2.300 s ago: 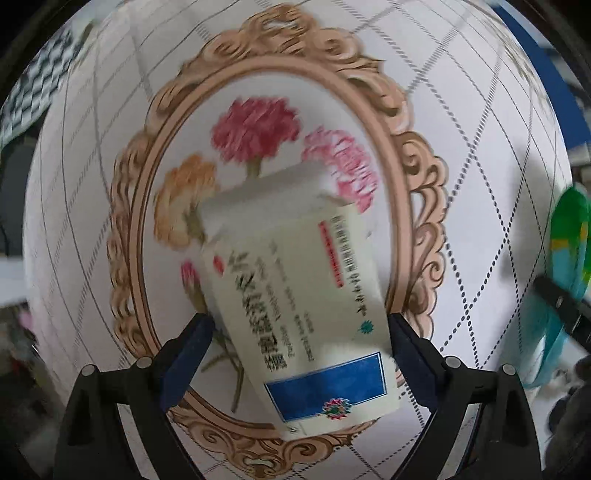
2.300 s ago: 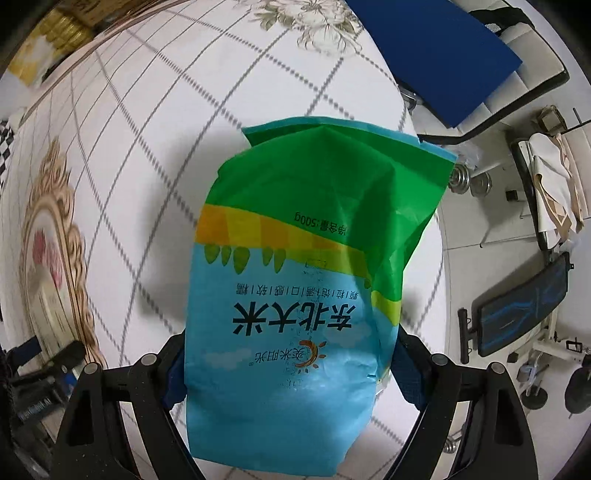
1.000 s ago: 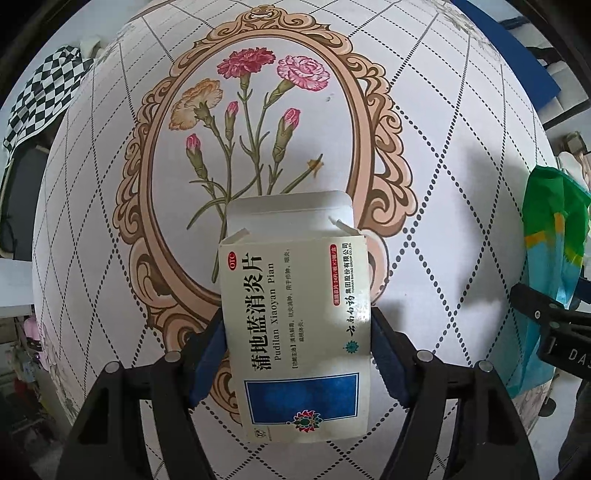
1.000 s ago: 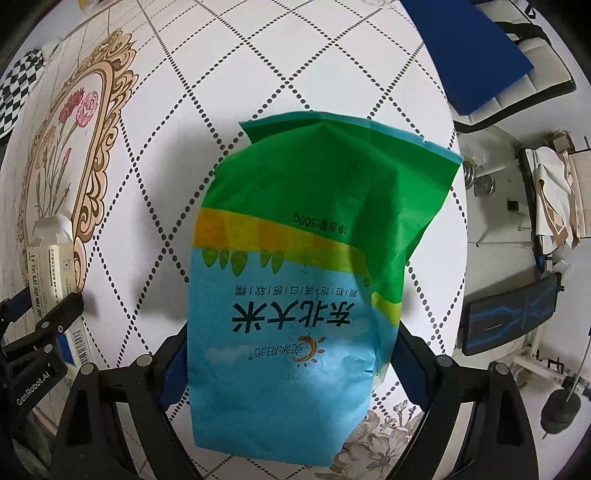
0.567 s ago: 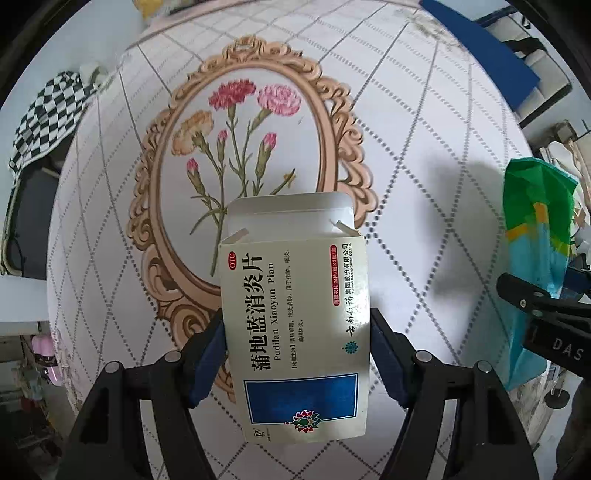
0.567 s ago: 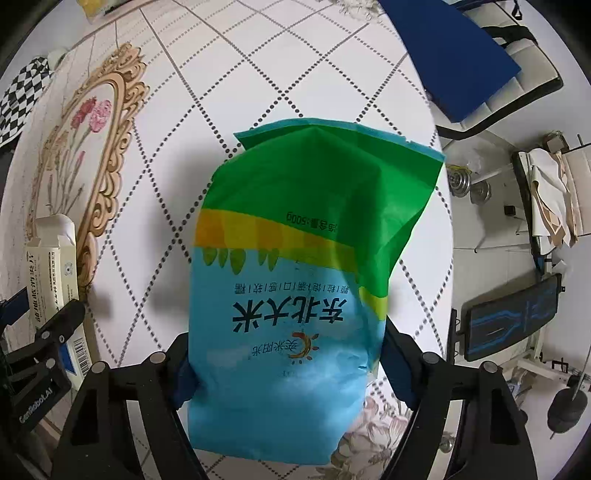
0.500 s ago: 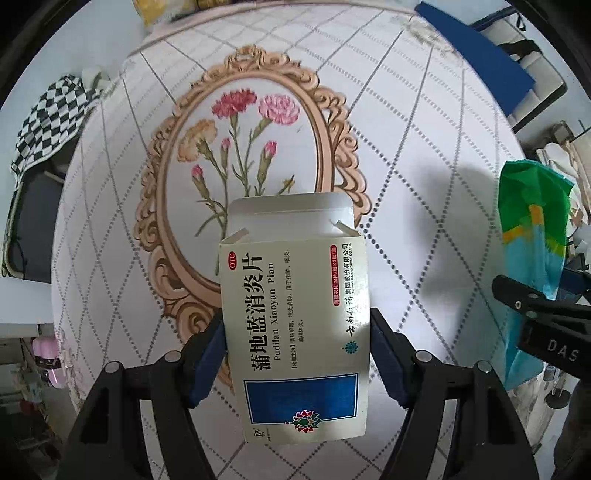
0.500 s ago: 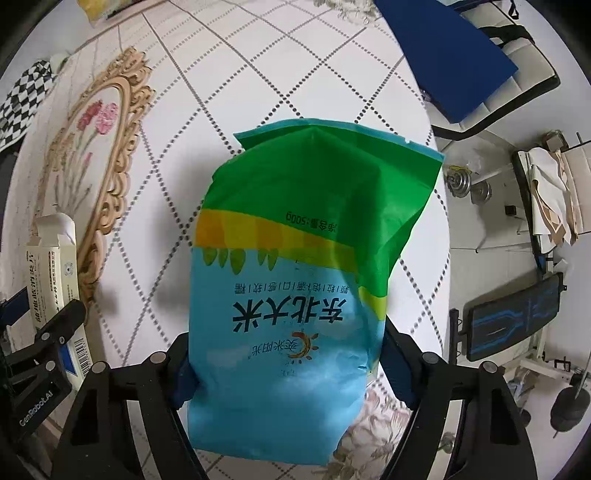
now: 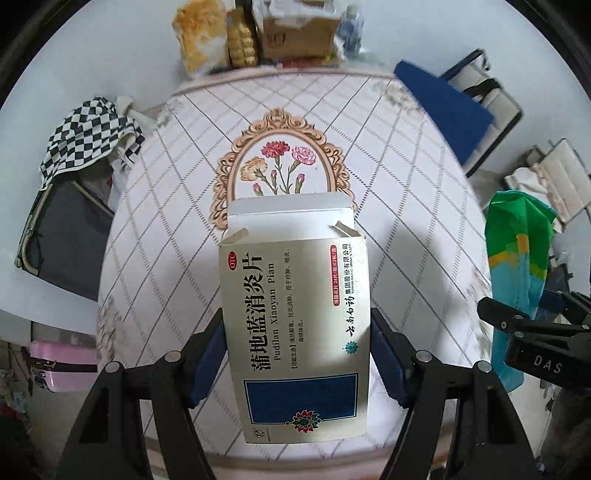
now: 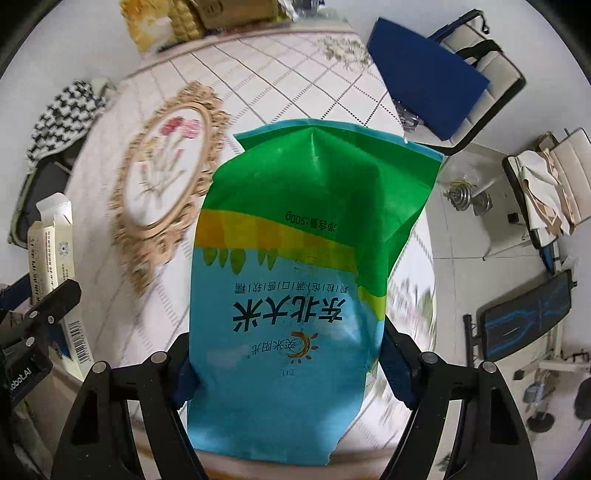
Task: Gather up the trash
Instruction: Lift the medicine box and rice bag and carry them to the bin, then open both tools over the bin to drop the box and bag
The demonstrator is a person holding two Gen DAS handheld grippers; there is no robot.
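Note:
My left gripper (image 9: pixel 297 358) is shut on a cream medicine box (image 9: pixel 295 321) with a blue panel and an open top flap, held high above the round table (image 9: pixel 406 221). My right gripper (image 10: pixel 286 363) is shut on an empty green and blue rice bag (image 10: pixel 295 258), also well above the table. In the left wrist view the rice bag (image 9: pixel 517 266) hangs at the right edge with the right gripper's black body below it. The medicine box (image 10: pixel 55 266) shows at the left edge of the right wrist view.
The table's cloth has a diamond grid and an oval flower frame (image 9: pixel 280 170). A blue pad (image 10: pixel 424 74) overhangs the far right rim. Boxes and yellow packets (image 9: pixel 258 33) stand behind the table. A checkered cloth (image 9: pixel 85 133) lies on a chair to the left; a bench and dumbbell (image 10: pixel 469 199) to the right.
Both grippers have risen away from the table with their items still held, so the table looks smaller and more of the room shows. The right gripper's jaws have narrowed slightly on the bag.

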